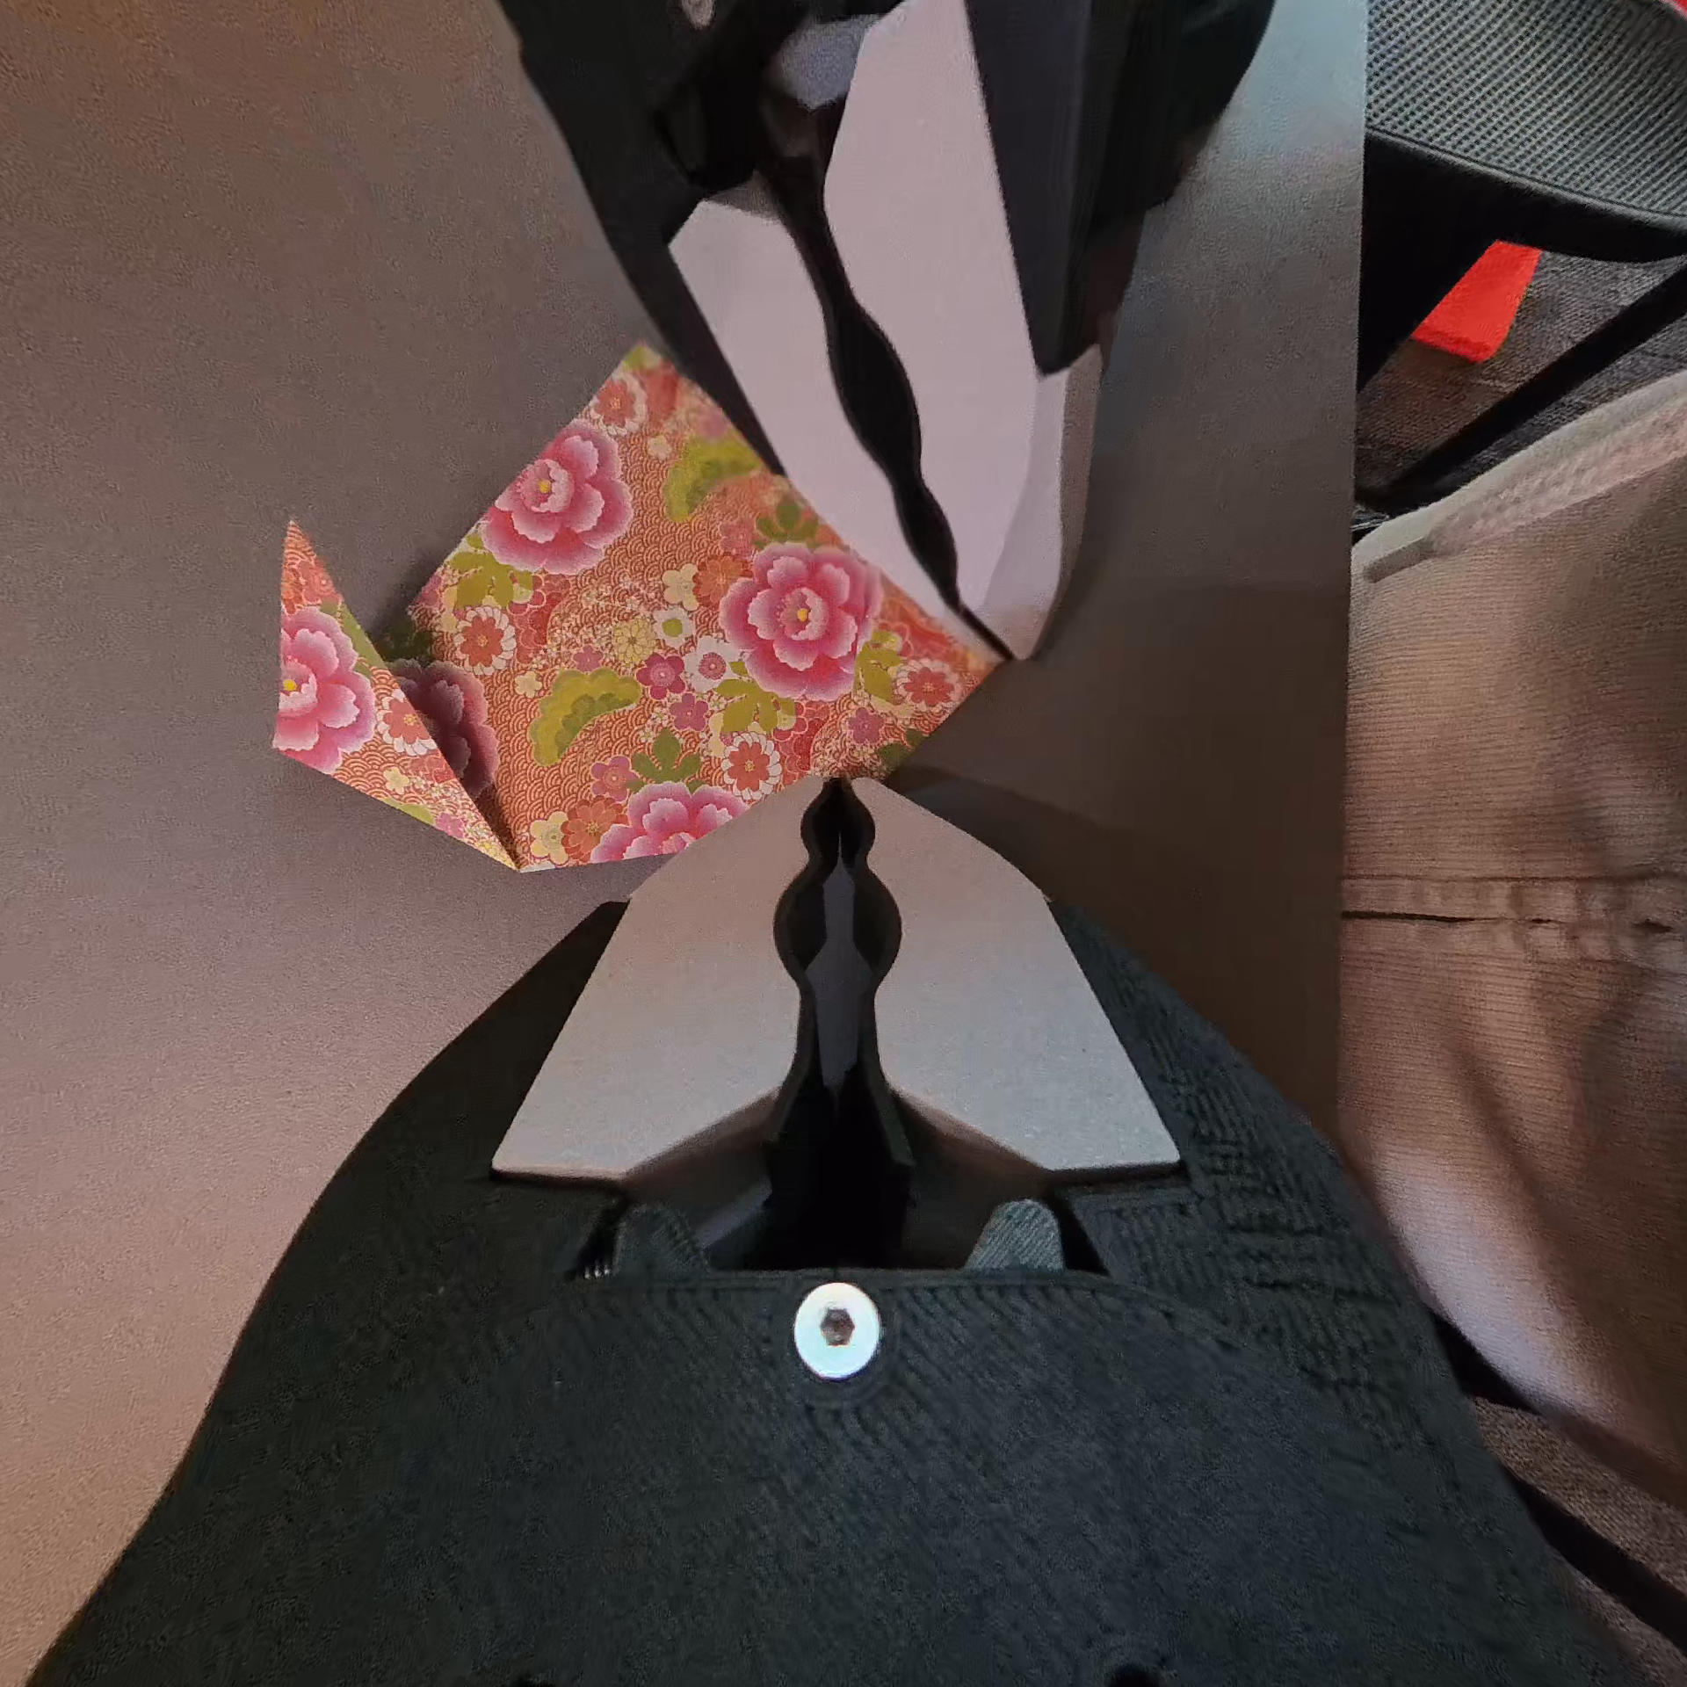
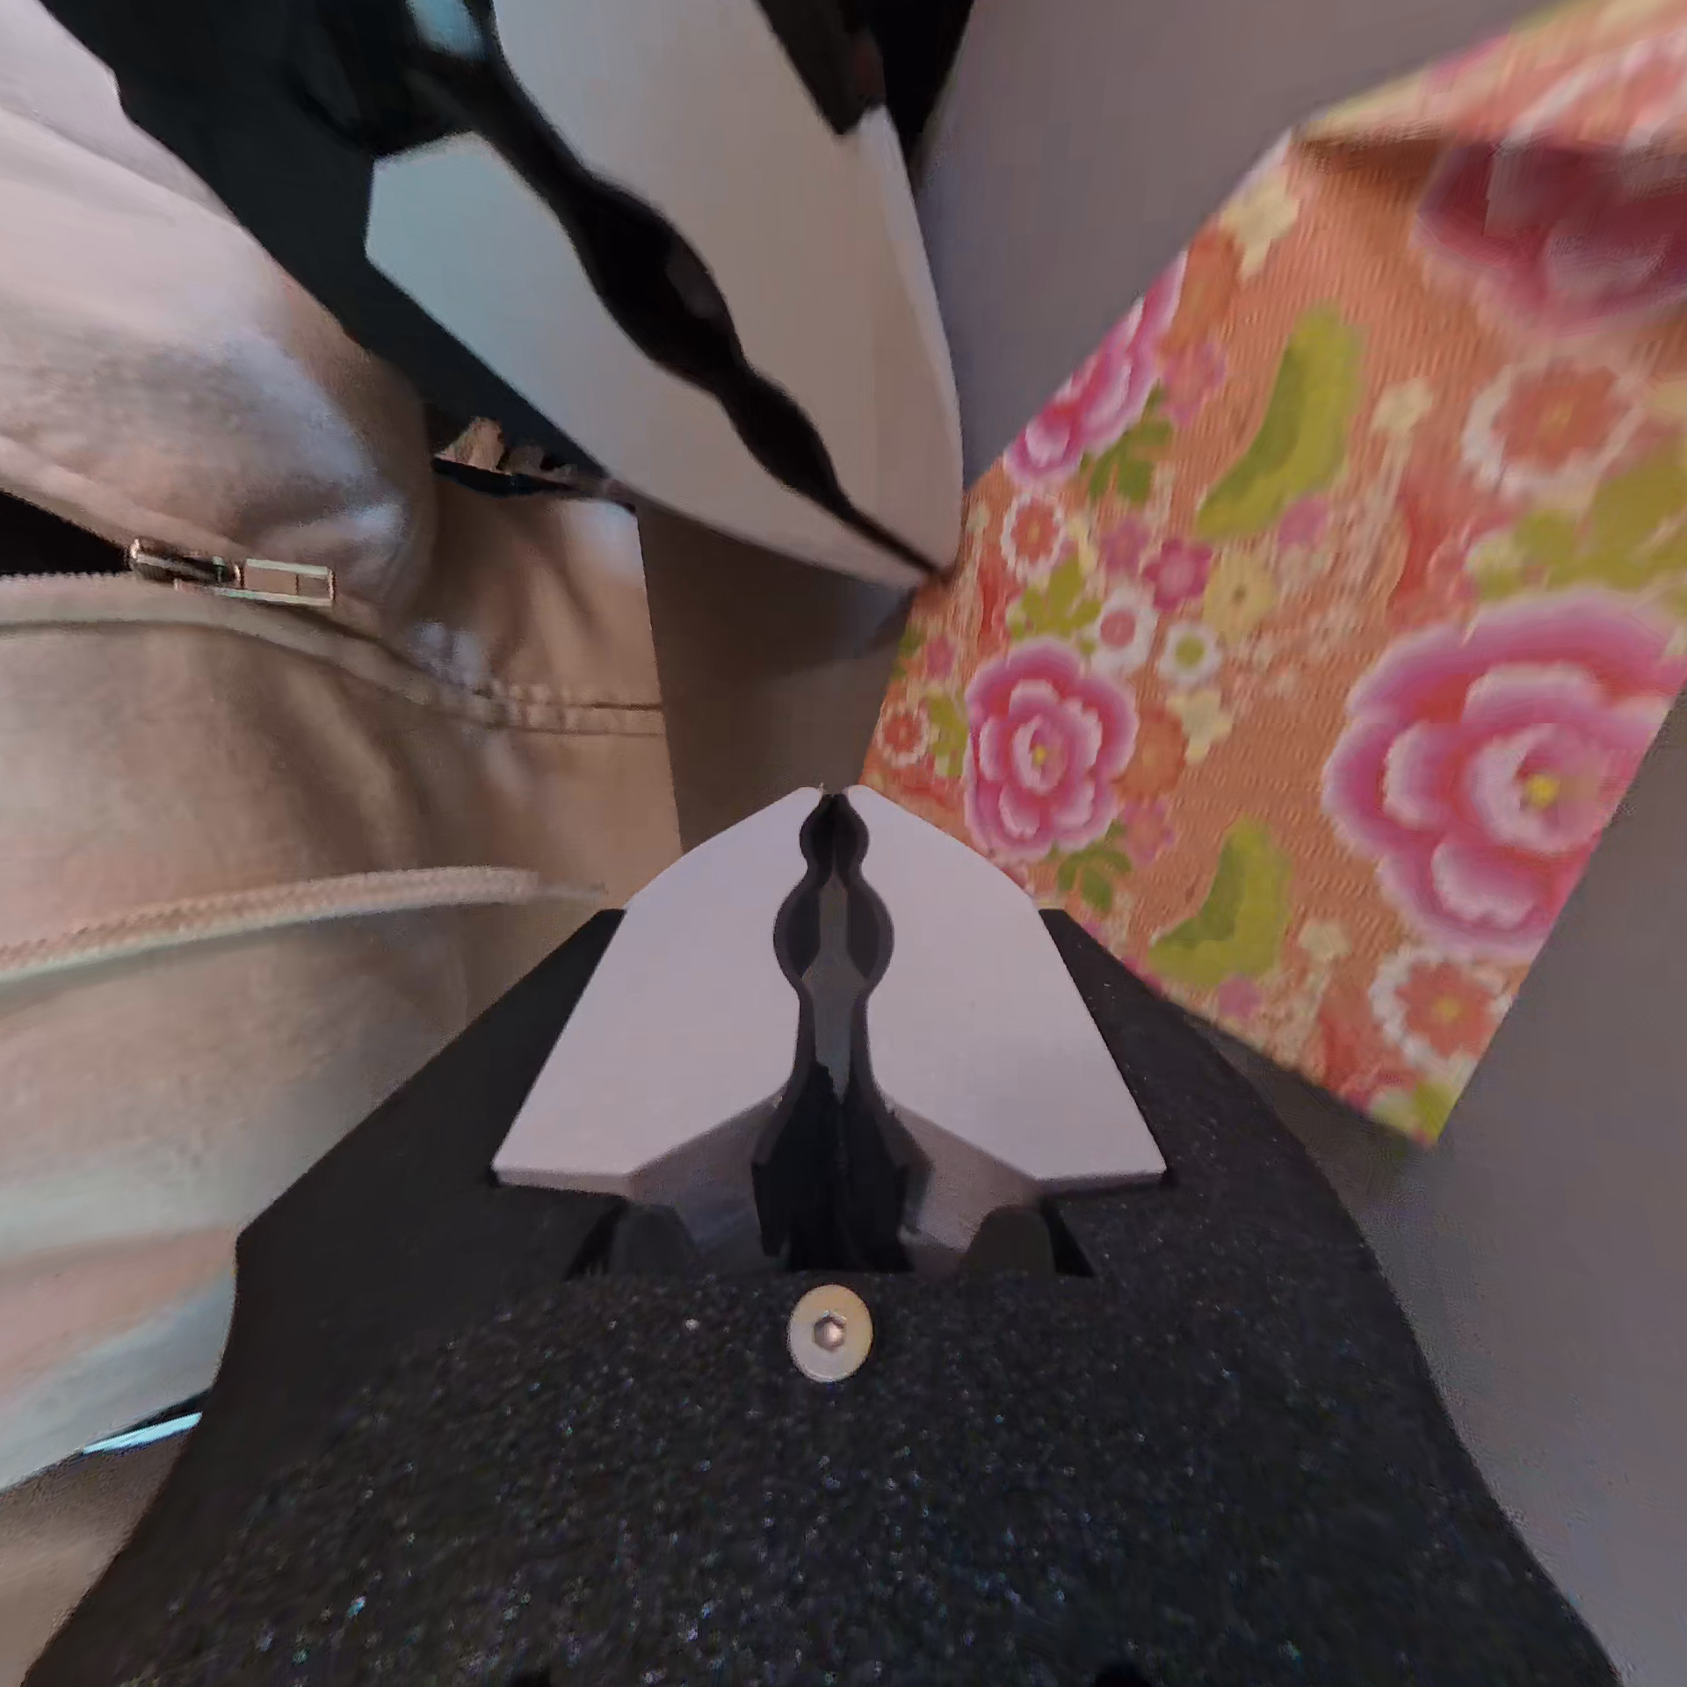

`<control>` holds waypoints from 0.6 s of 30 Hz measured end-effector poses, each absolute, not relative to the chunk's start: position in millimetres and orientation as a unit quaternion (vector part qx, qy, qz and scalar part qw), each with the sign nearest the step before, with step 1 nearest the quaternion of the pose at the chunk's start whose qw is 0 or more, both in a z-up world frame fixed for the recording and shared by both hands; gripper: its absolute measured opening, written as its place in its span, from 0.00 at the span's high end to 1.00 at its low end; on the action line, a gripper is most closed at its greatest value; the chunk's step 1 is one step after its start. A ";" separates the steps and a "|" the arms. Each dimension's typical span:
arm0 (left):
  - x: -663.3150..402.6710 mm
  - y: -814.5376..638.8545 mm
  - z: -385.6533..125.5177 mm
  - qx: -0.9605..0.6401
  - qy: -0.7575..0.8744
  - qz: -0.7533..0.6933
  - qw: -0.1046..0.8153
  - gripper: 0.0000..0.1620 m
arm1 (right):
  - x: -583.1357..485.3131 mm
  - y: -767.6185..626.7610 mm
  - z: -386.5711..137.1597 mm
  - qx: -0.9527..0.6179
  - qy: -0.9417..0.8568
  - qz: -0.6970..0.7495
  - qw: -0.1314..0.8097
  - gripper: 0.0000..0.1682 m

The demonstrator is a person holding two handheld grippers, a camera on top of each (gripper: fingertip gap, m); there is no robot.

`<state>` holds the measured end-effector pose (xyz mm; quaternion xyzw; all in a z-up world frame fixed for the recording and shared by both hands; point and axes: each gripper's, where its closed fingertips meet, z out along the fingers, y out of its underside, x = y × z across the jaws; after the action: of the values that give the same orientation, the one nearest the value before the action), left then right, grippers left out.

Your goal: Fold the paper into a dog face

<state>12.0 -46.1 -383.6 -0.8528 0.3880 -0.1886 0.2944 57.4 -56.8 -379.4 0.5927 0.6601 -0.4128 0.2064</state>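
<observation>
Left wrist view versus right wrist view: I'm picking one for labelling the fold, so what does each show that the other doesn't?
Only the left wrist view shows the upturned flap at the far corner of the floral paper, plus a red object beyond the table. Only the right wrist view shows a zipper pull on beige clothing. Both show the paper with the left gripper and right gripper shut at one corner.

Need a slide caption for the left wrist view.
Both shut claws, left and right, pinch adjacent corners of the floral paper above the grey table.
</observation>
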 end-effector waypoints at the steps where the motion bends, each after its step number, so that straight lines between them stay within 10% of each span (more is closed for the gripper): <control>1: 12.0 -46.0 -383.6 -0.853 0.388 -0.189 0.294 0.99 | 64.2 -57.5 -379.9 0.594 0.661 -0.406 0.213 1.00; 11: 12.6 -47.7 -367.1 -0.838 0.391 -0.201 0.323 1.00 | 91.9 -66.9 -354.4 0.529 0.709 -0.426 0.190 1.00; 18: -28.9 -46.1 -338.1 -0.859 0.322 -0.121 0.379 1.00 | 79.3 -23.2 -331.0 0.525 0.728 -0.437 -0.060 0.85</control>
<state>-28.9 -46.1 -338.1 -0.8591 0.3225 -0.1209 0.3786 79.3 -23.2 -331.0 0.5245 0.7284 -0.4366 -0.0605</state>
